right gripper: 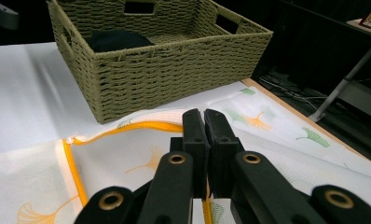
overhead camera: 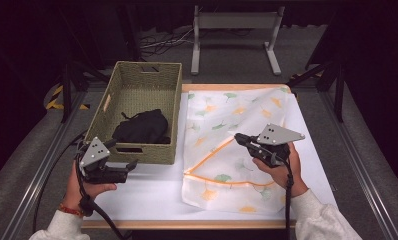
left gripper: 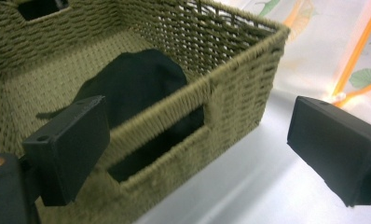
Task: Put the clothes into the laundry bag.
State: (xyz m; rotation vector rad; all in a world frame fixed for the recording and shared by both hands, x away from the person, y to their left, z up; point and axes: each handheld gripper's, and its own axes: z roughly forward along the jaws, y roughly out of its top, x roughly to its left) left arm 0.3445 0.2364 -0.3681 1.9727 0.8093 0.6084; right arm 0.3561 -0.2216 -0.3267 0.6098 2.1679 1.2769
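Observation:
A woven olive basket point(overhead camera: 148, 66) stands on the table's left half, and a black cloth point(overhead camera: 142, 127) lies in its near end. To its right lies a white mesh bag point(overhead camera: 227, 112) with a leaf print and orange trim. My left gripper point(overhead camera: 122, 154) hovers at the basket's near right corner, open with nothing between its fingers. In the left gripper view, the basket's handle slot point(left gripper: 160, 149) and the black cloth point(left gripper: 141, 79) lie ahead of the left gripper point(left gripper: 197, 116). My right gripper point(overhead camera: 238, 138) is shut on the bag's orange edge, which rises to its tip. The right gripper point(right gripper: 204, 116) has its jaws together over the bag point(right gripper: 127, 158).
The white table top point(overhead camera: 152, 192) has bare room in front of the basket and bag. A grey metal stand point(overhead camera: 234, 22) and cables sit on the floor behind the table. Dark frame rails run along both sides.

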